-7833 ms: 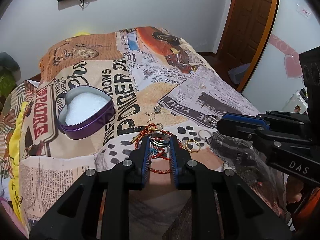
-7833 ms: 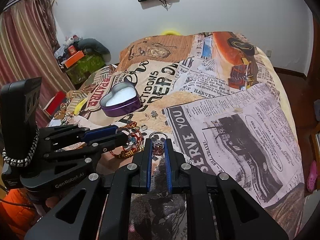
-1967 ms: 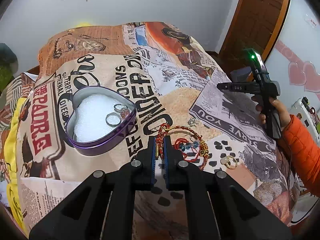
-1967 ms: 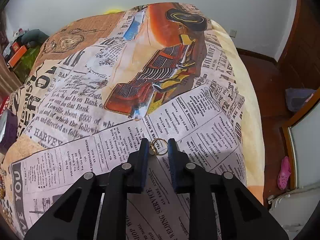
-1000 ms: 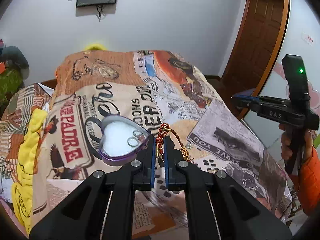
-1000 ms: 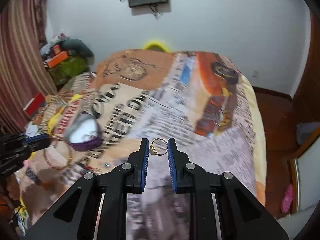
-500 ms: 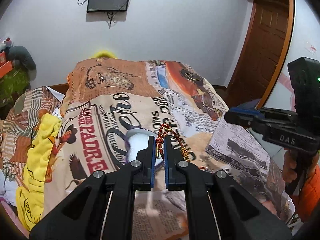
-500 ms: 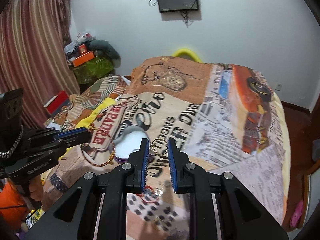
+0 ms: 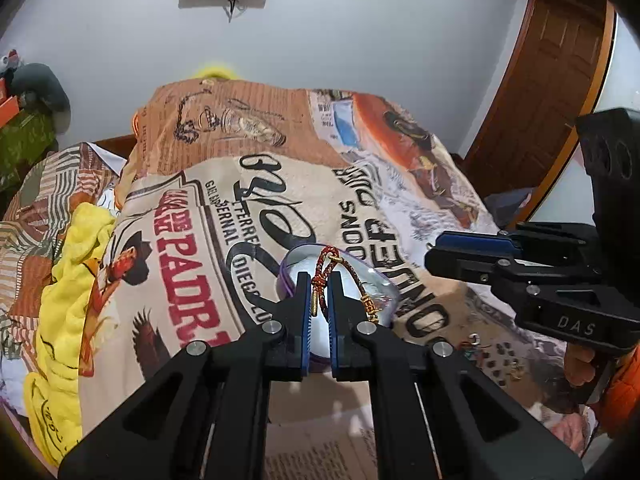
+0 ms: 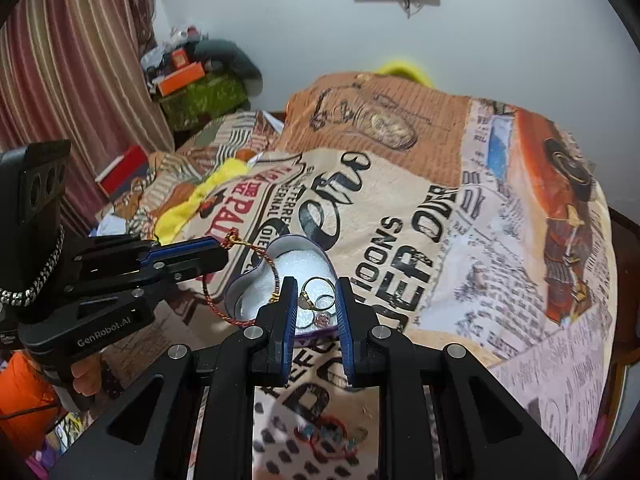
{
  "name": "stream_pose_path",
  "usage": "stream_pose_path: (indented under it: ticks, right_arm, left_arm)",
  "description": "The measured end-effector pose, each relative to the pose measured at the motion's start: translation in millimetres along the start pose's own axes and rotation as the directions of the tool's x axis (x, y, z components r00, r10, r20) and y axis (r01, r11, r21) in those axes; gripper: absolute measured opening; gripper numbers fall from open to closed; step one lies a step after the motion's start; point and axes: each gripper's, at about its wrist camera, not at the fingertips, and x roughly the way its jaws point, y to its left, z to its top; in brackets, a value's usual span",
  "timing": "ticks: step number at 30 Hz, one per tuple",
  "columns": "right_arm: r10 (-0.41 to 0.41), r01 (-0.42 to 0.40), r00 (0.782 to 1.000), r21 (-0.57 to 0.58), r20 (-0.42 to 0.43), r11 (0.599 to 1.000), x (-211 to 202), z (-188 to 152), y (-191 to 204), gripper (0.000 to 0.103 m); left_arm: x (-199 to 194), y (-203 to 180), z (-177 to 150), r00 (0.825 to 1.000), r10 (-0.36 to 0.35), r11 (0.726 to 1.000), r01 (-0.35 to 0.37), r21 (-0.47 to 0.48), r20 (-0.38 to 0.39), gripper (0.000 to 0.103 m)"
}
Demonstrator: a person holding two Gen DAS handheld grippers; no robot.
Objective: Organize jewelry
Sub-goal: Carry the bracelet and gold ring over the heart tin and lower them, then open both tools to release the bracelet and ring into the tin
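- I'm holding my left gripper (image 9: 319, 303) up above the bed, jaws pinched nearly together on the knotted end of a red and gold braided cord bracelet (image 9: 325, 270).
- The rest of that cord is dangling in a loop from the fingertips, with its gold beads hanging just off to the right of the fingers, in front of the box.
- Seen from the right wrist camera, the same loop is hanging down over the near left edge of the purple heart-shaped tin with white foam lining (image 10: 256, 278).
- My right gripper (image 10: 317, 302) is sitting right over that tin, and its jaws are parted a bit wider than the thin gold ring with a small stone (image 10: 314, 292) that's showing between them.
- The ring's stone end is looking like it's touching the left pad, while the other side is clear of the right pad. I honestly can't tell whether the ring is hanging on that pad or lying on the foam.
- A couple more silver rings (image 10: 323, 303) are lying in the tin just below the gold one.
- The tin is sitting on the newspaper-print bedspread (image 10: 420, 216), roughly mid-bed.
- Closer to me, a blurry heap of red beaded bracelets (image 10: 326, 442) is lying on the spread.
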Motion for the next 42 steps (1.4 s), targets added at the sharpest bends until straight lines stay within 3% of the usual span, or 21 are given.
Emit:
stream_pose_path:
  ticks: [16,31,42]
  right_arm:
    - [0.024,-0.036,0.989,-0.077,-0.148,0.996,52,10,8,0.017]
    - [0.058,-0.080,0.984,-0.129,-0.170,0.988,60,12,26,0.017]
    - [0.029,-0.065,0.983,-0.193,-0.183,0.979,66,9,37,0.017]
  left_arm:
    - [29,9,0,0.996,0.010,0.999,-0.007,0.034,-0.085,0.006]
    - [18,14,-4,0.996,0.042,0.998,-0.038,0.051,-0.077,0.013]
    - [5,22,-8,0.995,0.077,0.996,-0.075,0.042,-0.062,0.023]
